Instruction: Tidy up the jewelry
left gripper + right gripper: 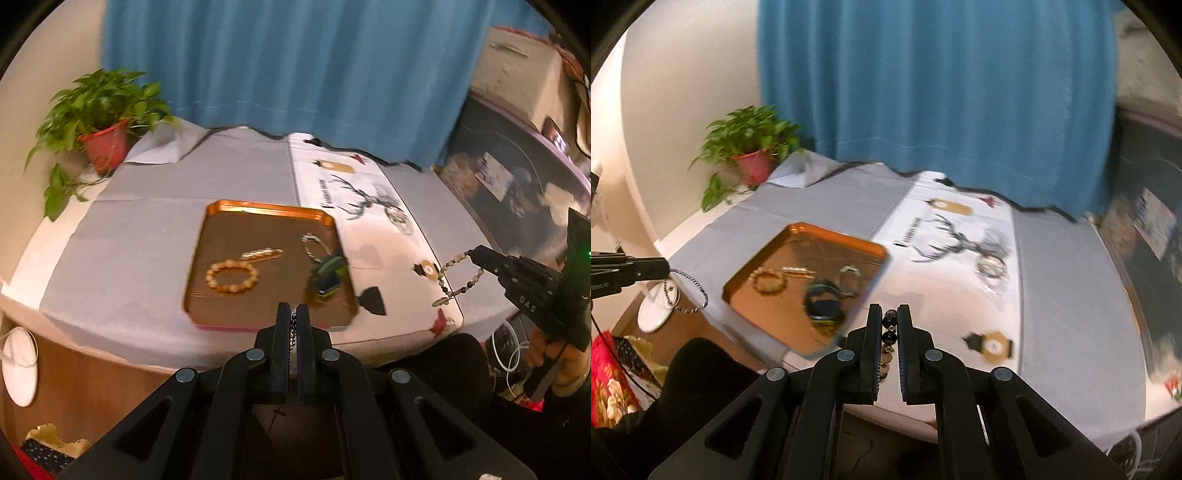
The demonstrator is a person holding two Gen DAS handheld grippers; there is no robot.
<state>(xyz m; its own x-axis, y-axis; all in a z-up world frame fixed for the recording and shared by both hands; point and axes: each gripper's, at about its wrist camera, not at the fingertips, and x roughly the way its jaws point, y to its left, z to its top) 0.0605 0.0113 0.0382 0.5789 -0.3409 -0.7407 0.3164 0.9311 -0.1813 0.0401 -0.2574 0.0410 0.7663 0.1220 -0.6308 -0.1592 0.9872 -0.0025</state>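
We note a blue curtain (295, 62) hanging behind the table (155, 206), which wears a grey cloth and a white runner (354, 206) printed with a deer. 1 potted plant (99, 122) in a red pot sits at the far left corner.

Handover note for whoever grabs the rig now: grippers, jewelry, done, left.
Left gripper: shut on a thin chain, off the table's near-left edge.
Right gripper: shut on a beaded strand, over the table's right side.
Copper tray: holds a gold bead bracelet, a silver ring-shaped piece, a dark green-trimmed item and a small gold piece.
Left: both held pieces not yet in the tray.
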